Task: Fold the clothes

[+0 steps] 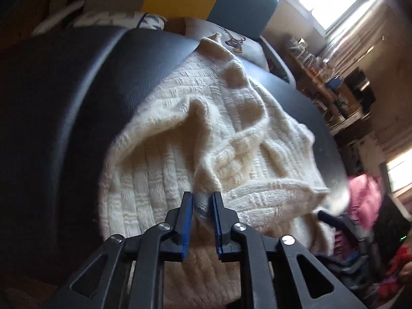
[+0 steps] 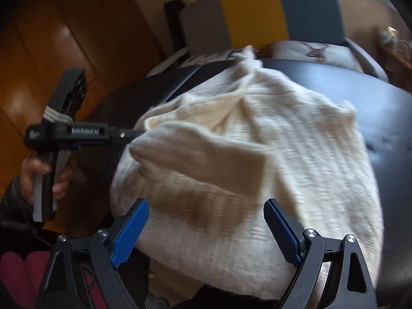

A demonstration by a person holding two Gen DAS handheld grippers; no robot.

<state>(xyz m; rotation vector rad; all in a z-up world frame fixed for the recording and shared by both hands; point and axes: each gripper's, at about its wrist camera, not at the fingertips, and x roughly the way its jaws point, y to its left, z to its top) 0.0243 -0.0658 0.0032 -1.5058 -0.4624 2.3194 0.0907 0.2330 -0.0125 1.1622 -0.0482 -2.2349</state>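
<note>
A cream knitted sweater (image 1: 206,134) lies rumpled on a black table (image 1: 77,90). My left gripper (image 1: 202,200) is shut on a fold of the sweater at its near edge. In the right wrist view the sweater (image 2: 257,154) covers the table (image 2: 386,118), and the left gripper (image 2: 134,135) pulls a point of cloth to the left. My right gripper (image 2: 206,221) is open and empty, its blue pads just above the sweater's near part.
A chair with a grey, yellow and teal back (image 2: 257,18) stands behind the table, cushions on its seat. Wooden panels (image 2: 64,38) are at the left. Cluttered shelves (image 1: 334,85) and windows are at the right. Pink cloth (image 1: 365,195) lies by the table edge.
</note>
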